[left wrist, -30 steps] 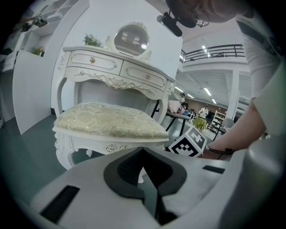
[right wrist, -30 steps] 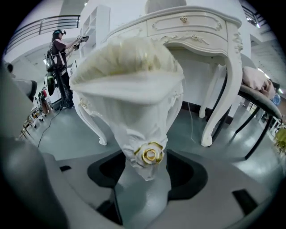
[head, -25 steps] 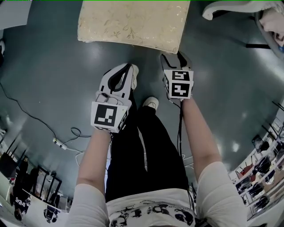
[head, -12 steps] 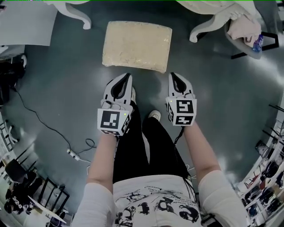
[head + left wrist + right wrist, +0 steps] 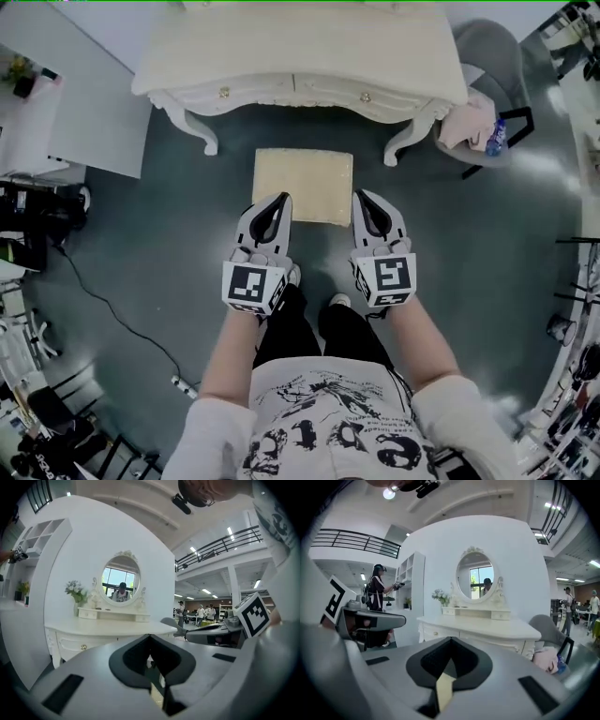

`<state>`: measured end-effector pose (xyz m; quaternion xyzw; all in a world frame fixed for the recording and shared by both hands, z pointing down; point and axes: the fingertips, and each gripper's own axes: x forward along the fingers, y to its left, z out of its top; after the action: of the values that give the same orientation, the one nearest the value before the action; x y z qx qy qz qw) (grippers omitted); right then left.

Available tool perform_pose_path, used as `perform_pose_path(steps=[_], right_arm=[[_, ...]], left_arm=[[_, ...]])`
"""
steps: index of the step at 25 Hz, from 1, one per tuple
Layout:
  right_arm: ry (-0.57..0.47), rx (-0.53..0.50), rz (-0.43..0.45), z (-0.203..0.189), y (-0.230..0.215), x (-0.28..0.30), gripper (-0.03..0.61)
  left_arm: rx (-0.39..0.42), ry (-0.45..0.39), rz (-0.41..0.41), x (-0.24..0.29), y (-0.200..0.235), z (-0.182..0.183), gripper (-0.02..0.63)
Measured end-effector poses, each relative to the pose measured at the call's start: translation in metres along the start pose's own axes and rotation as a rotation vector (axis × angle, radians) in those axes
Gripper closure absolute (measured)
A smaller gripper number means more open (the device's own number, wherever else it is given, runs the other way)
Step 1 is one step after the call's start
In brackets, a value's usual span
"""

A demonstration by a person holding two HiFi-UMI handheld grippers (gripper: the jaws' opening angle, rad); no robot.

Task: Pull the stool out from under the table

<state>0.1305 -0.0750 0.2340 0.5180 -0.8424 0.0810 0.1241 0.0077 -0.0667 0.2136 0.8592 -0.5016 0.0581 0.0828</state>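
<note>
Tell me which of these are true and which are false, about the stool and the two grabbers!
1. The stool is tucked all the way under the table. False: it stands on the floor in front of the table.
2. The right gripper is clamped on the stool. False: its jaws are shut with nothing between them.
3. The left gripper is shut and empty. True.
4. A mirror stands on the table. True.
5. The grey chair beside the table has nothing on it. False: a pinkish cloth lies on it.
</note>
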Motion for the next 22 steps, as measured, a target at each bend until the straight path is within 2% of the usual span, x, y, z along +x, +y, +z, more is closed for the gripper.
perform_pose_path(steps=[7, 11, 16, 22], right_arm=[[-0.114, 0.115, -0.039, 0.123, 0.021, -0.015, 0.563], [-0.192, 0.037, -0.074, 0.177, 0.025, -0.025, 0.563], [-0.244, -0.034, -0.118, 0.211, 0.032, -0.042, 0.563], [-0.274, -0.054, -0.129, 0.229, 0.044, -0.050, 0.563]], left_arm=[[0.047, -0.066, -0.049, -0.029, 0.031, 0.107, 0.597], [0.105, -0.146, -0.042, -0.040, 0.054, 0.164, 0.597], [0.148, -0.213, -0.052, -0.056, 0.064, 0.208, 0.597], [0.151, -0.246, -0.054, -0.073, 0.070, 0.224, 0.597]])
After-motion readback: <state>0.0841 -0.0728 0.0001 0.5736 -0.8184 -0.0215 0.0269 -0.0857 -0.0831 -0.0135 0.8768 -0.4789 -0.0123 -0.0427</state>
